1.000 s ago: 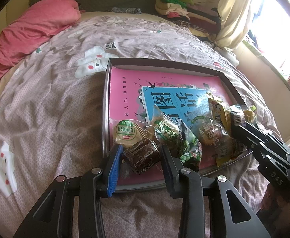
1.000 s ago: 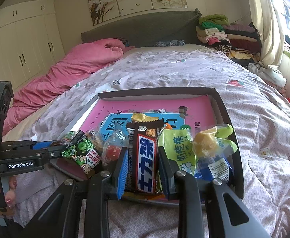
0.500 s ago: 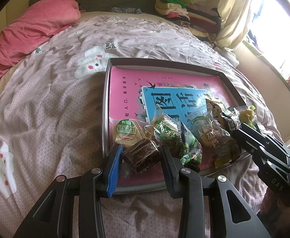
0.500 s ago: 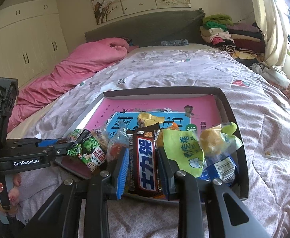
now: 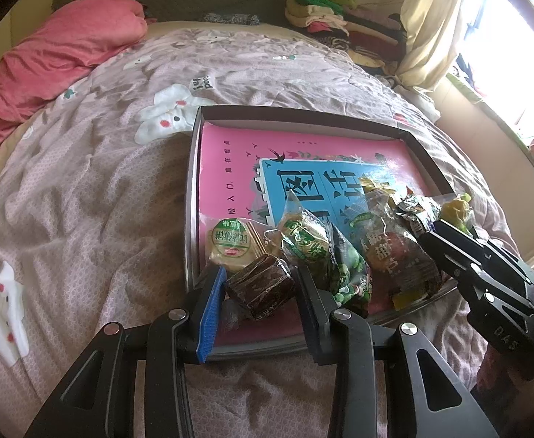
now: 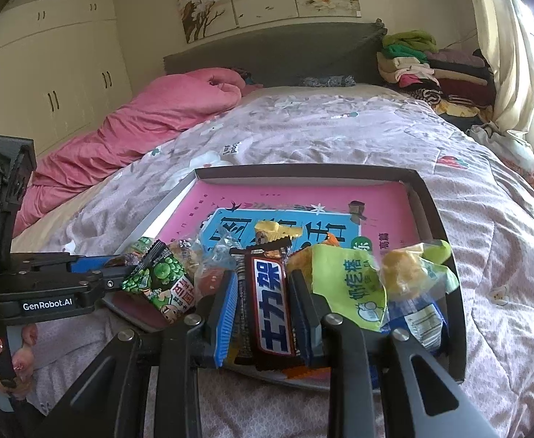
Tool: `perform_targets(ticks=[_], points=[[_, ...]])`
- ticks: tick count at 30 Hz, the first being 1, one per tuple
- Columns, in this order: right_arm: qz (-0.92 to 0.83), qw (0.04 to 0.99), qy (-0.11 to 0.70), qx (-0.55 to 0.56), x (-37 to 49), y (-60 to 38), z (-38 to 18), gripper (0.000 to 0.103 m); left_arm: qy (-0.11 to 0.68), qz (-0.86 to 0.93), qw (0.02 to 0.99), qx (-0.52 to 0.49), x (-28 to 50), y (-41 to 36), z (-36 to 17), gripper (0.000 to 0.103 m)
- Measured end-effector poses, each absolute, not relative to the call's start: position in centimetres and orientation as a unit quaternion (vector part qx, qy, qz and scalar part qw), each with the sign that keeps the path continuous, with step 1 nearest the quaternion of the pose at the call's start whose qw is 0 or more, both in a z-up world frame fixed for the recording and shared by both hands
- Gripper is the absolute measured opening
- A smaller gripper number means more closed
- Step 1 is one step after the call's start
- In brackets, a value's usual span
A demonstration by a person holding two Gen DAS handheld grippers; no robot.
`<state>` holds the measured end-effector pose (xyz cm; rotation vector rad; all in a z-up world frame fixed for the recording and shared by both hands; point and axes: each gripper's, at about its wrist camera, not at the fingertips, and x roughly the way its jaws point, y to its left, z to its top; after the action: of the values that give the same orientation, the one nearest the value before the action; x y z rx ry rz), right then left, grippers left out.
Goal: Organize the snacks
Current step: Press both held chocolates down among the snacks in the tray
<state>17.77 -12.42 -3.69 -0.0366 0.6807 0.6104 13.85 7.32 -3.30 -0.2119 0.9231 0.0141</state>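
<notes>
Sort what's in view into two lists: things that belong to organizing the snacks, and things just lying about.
Belongs to the job:
- tray
- brown wrapped cake, in the left hand-held gripper
- chocolate bar, in the right hand-held gripper
- green pea packet
- lime-green packet
- round biscuit pack

Just lying about:
- pink quilt
- folded clothes
- curtain
</notes>
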Motion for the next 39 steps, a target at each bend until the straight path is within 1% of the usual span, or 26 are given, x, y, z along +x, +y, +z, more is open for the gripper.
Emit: perform_targets(ticks=[39], points=[[0.277, 0.903, 0.328, -0.021, 17.0, -13.0, -3.7, 0.03, 0.441, 0.0, 0.891, -0.105, 14.0, 7.3, -3.1, 0.041]])
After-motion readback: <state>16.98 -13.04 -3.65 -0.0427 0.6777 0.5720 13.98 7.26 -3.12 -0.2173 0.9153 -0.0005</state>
